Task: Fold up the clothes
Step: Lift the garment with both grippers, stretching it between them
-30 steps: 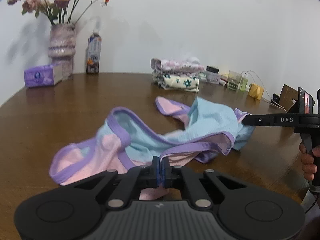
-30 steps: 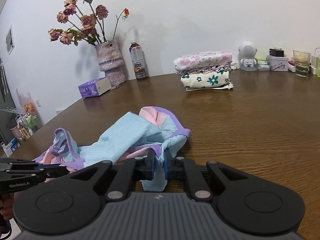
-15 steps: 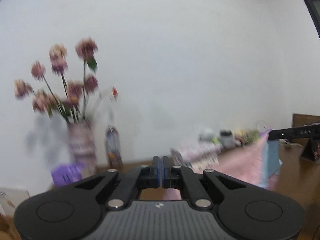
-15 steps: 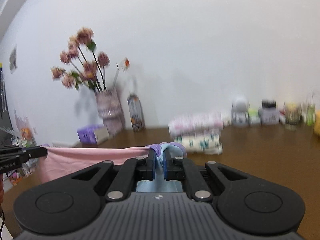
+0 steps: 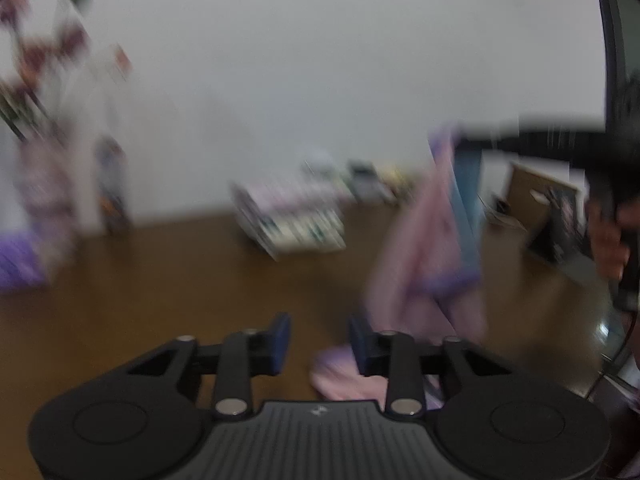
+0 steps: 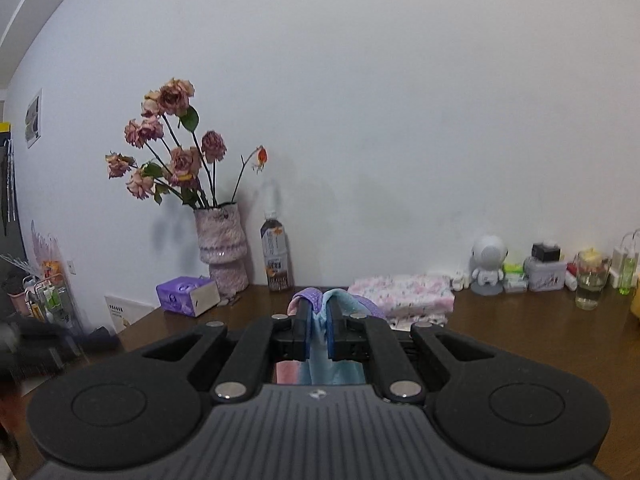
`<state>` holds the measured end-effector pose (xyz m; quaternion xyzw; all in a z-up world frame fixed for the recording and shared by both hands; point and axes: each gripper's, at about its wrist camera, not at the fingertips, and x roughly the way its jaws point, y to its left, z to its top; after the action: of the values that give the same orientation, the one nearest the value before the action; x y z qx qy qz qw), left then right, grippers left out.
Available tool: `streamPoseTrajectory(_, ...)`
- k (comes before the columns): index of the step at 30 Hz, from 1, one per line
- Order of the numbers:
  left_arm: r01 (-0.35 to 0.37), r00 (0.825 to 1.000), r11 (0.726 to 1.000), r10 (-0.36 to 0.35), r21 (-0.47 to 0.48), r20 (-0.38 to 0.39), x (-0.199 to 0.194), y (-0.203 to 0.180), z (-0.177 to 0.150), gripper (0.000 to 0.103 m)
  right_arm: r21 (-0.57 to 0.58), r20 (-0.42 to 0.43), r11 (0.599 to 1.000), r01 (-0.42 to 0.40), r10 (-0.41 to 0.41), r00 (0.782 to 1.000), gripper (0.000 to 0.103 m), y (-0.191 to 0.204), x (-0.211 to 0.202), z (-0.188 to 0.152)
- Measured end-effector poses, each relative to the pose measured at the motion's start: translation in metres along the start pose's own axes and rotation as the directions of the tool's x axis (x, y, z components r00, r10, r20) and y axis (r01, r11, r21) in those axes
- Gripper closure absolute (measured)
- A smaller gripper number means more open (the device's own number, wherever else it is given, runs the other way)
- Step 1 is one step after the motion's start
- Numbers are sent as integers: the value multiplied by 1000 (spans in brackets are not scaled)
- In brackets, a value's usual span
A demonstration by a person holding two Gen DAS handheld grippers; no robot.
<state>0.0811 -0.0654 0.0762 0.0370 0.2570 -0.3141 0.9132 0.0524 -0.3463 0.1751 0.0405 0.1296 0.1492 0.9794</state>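
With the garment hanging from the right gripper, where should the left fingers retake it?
Take the garment's lower purple-trimmed edge, coming in from the left gripper's own side. It dangles from the right gripper, so pinching that hem spreads it flat. The left jaws are opening with nothing between them.

A lived-in home room: a dark brown wooden surface (image 6: 520, 332) against a plain white wall carries a fuzzy pink vase of dried roses (image 6: 221, 254) at left, a purple tissue box (image 6: 187, 295), a dark drink bottle (image 6: 275, 256), folded floral cloths (image 6: 402, 298) and a small white robot figurine (image 6: 488, 264) at right.
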Motion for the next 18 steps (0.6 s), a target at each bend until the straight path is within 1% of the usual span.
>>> streamPoseTrajectory(1,24,999,1000,-25,-5,-34,16,-4,-5,68,1,-4,1000,-3,3,1000,97,1,0,-2)
streamPoseTrajectory(2,33,998,999,-33,-4,-59,32,-8,-9,63,2,-8,1000,-5,5,1000,97,1,1,-3)
streamPoseTrajectory(3,29,997,1000,-29,-4,-72,43,-13,-11,58,2,-11,1000,-7,7,1000,97,2,1,-5)
streamPoseTrajectory(4,23,997,1000,-23,-3,-78,56,-17,-12,55,1,-13,1000,-11,11,1000,97,4,1,-6)
streamPoseTrajectory(5,17,996,1000,-17,-2,-85,68,-20,-12,49,1,-14,1000,-15,15,1000,97,5,0,-7)
streamPoseTrajectory(6,7,995,1000,-7,-1,-97,78,-23,-12,45,2,-14,1000,-20,20,1000,97,6,-1,-8)
streamPoseTrajectory(8,-16,992,1000,16,-2,-124,96,-28,-15,46,5,-14,1000,-31,31,999,97,8,-2,-10)
streamPoseTrajectory(10,-62,988,998,60,-8,-144,104,-28,-22,87,11,-13,999,-43,43,999,97,8,-2,-12)
streamPoseTrajectory(11,-83,985,996,80,-13,-151,106,-27,-25,96,16,-11,999,-48,48,999,97,8,-3,-13)
streamPoseTrajectory(14,-131,986,989,123,-67,-114,91,-11,-27,98,25,-8,998,-55,55,998,97,5,-4,-17)
streamPoseTrajectory(18,-197,980,968,193,-156,-39,53,21,-29,99,34,-13,997,-63,63,998,97,-1,-2,-22)
